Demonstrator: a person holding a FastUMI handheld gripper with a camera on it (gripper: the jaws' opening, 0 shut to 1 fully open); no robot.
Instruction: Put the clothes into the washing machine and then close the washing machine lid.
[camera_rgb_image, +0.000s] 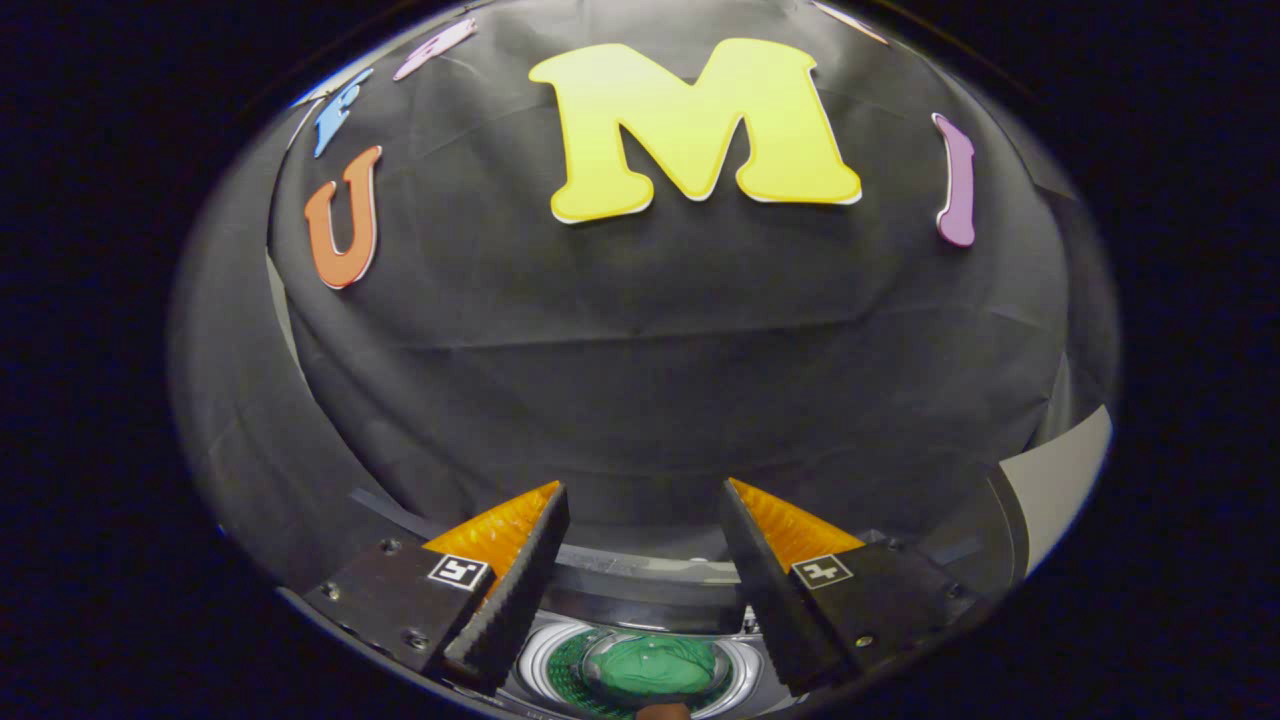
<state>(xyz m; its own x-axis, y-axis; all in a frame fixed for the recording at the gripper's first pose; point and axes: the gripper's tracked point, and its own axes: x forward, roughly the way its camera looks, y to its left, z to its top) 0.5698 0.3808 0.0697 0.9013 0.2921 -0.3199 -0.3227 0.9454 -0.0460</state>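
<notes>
Green clothes lie inside the washing machine drum — the tool hovers above it, fingers spread and empty, apparently freed for the lid.

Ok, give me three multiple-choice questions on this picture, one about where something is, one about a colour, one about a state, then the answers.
1. Where is the cloth?
A. Hanging from the claw
B. In the washer drum, below the gap between the fingers
C. On the wall

2. What colour is the cloth?
A. Green
B. Red
C. White

3. How is the claw?
A. Shut on the cloth
B. Shut on nothing
C. Open, holding nothing

Answers:
1 B, it lies inside the drum's round rim.
2 A, it shows plain green.
3 C, the fingers stand apart with only the wall between their tips.
</notes>
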